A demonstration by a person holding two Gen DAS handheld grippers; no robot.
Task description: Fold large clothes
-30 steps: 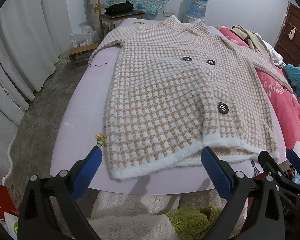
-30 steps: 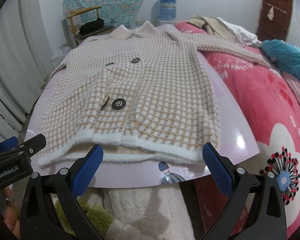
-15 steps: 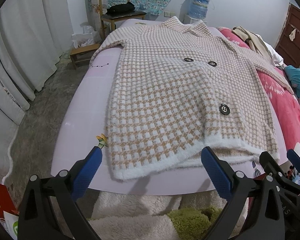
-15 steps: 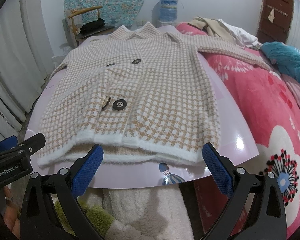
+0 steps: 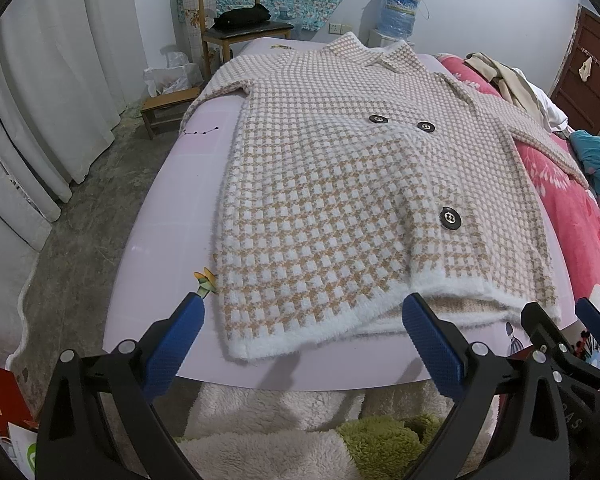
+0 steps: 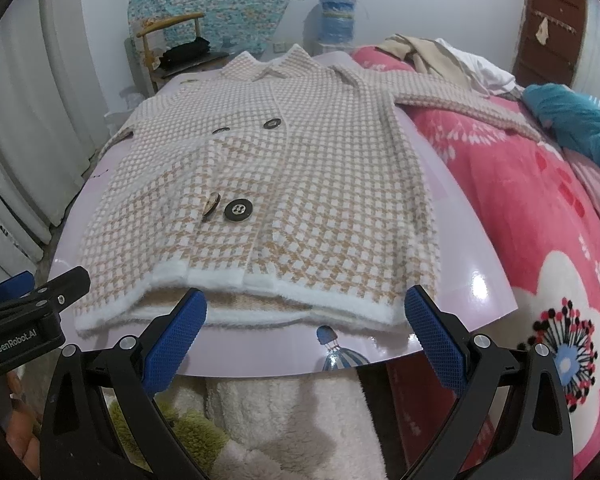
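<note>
**Checked coat laid flat on pink board, both grippers at the near edge**

Item: coat (image 5: 340, 184), beige-and-white check, fluffy white hem, dark buttons (image 5: 450, 219). It lies front up on a glossy pink board (image 5: 156, 248) that rests on a bed. Long axis runs from the near edge of the board to the far edge: hem at the near edge, collar (image 5: 374, 50) at the far edge. One sleeve reaches off the board's right side onto a red flowered blanket (image 6: 540, 208); the other sleeve lies toward the far left corner. The front panels overlap, and a second hem layer shows beneath the top one at the near edge.

Left gripper (image 5: 300, 336): blue pads spread wide, holding nothing, poised just short of the hem near the board's near left corner.

Right gripper (image 6: 306, 328): blue pads likewise spread wide and empty, just off the near edge in front of the hem's right half.

Surroundings: wooden chair (image 5: 236, 28), water bottle (image 5: 398, 8), white curtains (image 5: 40, 92), brown door (image 6: 548, 28), teal cloth (image 6: 572, 120) on the bed.
</note>
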